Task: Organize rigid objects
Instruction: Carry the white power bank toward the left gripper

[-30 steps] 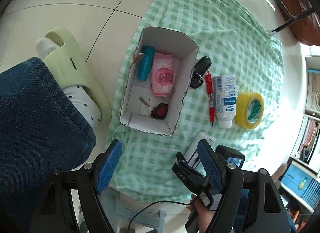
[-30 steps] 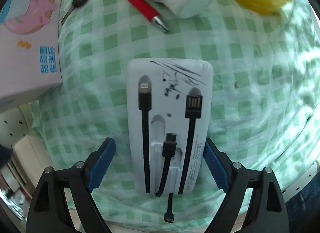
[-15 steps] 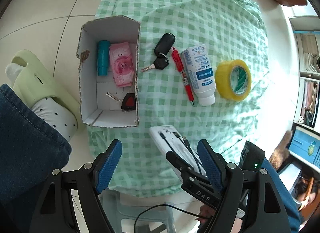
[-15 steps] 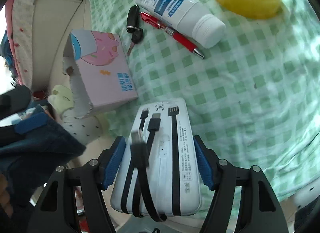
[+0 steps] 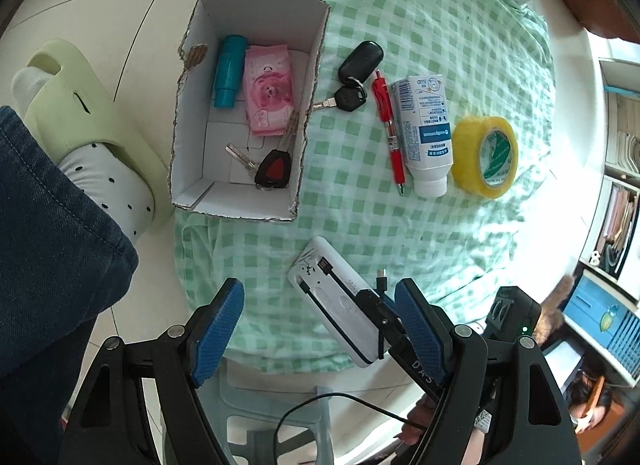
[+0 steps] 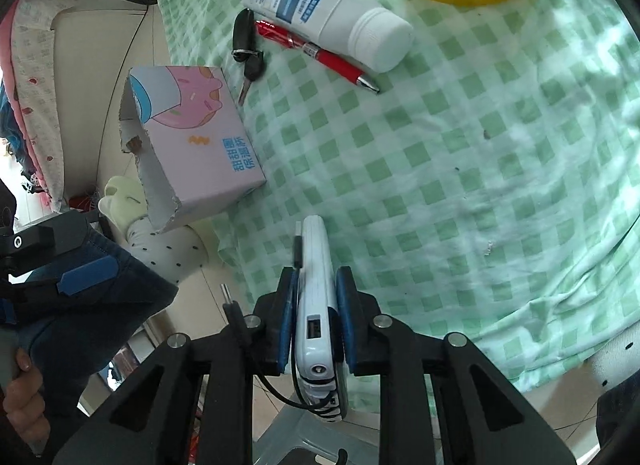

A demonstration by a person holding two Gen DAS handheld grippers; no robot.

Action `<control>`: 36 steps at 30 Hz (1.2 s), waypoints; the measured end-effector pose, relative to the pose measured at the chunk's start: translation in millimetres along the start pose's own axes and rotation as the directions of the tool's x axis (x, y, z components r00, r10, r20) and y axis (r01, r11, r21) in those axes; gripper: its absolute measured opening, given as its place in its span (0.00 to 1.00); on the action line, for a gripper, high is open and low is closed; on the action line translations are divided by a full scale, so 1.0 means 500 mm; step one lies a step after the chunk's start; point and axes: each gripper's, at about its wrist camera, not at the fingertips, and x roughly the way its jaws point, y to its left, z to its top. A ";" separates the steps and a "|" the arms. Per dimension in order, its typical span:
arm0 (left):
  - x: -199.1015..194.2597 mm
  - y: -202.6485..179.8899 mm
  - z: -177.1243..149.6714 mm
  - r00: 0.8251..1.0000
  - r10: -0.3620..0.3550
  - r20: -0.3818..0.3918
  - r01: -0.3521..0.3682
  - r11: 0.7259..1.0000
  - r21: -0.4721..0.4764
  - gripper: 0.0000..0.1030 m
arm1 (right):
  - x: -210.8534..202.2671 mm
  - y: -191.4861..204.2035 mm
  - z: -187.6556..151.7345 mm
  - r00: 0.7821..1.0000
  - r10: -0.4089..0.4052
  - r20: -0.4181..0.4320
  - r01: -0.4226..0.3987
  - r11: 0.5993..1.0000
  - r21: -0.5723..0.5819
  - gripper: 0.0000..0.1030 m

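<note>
A white power bank (image 6: 316, 265) with black cables stands on edge between the blue pads of my right gripper (image 6: 316, 297), lifted at the near edge of the green checked cloth (image 6: 460, 153). The jaws are closing and the pads press on its flat faces. In the left wrist view the power bank (image 5: 332, 293) hangs just ahead of my left gripper (image 5: 318, 305), which is open and holds nothing. The cardboard box (image 5: 188, 105) holds a teal tube (image 5: 229, 71), a pink tissue pack (image 5: 269, 89) and a red key (image 5: 272, 171).
On the cloth right of the box lie a black car key (image 5: 360, 59), a red pen (image 5: 390, 129), a white tube (image 5: 426, 133) and a yellow tape roll (image 5: 486, 157). A foot in a green slipper (image 5: 68, 105) and a jeans leg (image 5: 48, 245) are left of the box.
The right gripper's jaws went from straddling the flat power bank's width to a narrow grip on its faces; the power bank now stands on edge, raised off the cloth. The left gripper stays open.
</note>
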 end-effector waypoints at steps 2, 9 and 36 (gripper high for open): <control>0.004 0.004 0.002 1.000 -0.011 -0.011 0.011 1.000 -0.009 0.75 | 0.006 -0.008 0.001 0.998 0.038 -0.042 -0.036 0.999 0.041 0.23; -0.006 0.001 0.002 1.000 -0.011 0.008 0.011 1.000 0.025 0.75 | 0.075 0.009 -0.032 0.974 0.083 -0.212 -0.066 0.994 0.083 0.44; -0.036 0.028 0.010 0.999 -0.033 0.034 0.035 0.998 -0.042 0.75 | -0.072 0.027 -0.015 0.976 0.217 -0.003 -0.216 0.974 0.066 0.25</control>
